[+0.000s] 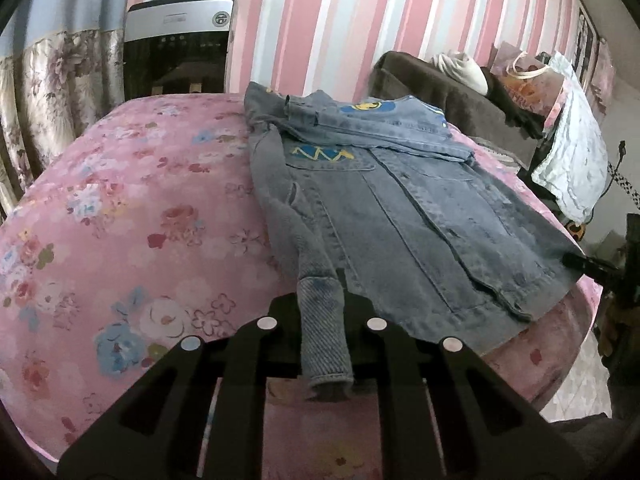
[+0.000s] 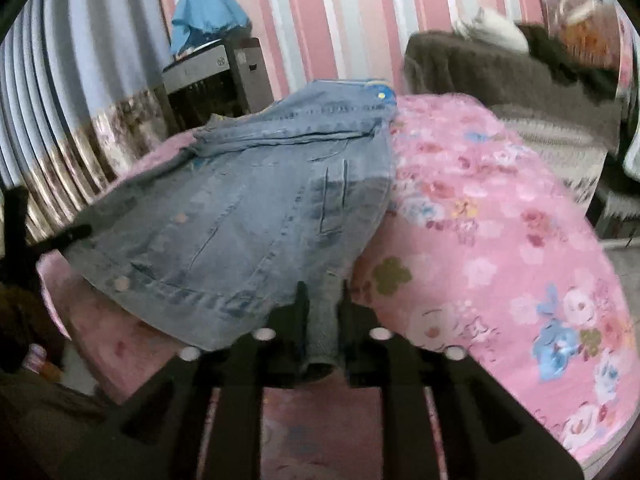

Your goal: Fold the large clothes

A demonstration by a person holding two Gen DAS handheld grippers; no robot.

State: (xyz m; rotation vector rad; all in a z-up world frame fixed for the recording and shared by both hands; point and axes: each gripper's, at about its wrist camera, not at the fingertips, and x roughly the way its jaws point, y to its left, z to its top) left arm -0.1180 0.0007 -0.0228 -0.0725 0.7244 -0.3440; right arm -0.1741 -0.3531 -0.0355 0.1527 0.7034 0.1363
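Pink floral bedspread under denim jacket, collar toward striped wall.

Both the left tongs and the right tongs are matte black slotted frames, each carrying four round silver-white studs behind their fingers.

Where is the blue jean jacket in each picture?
Left wrist view: the jean jacket lies right of the middle on the pink flowery bed cover, one sleeve running down to the claw.
Right wrist view: the jacket lies left of the middle.
Shared landmark: the pink striped wall.
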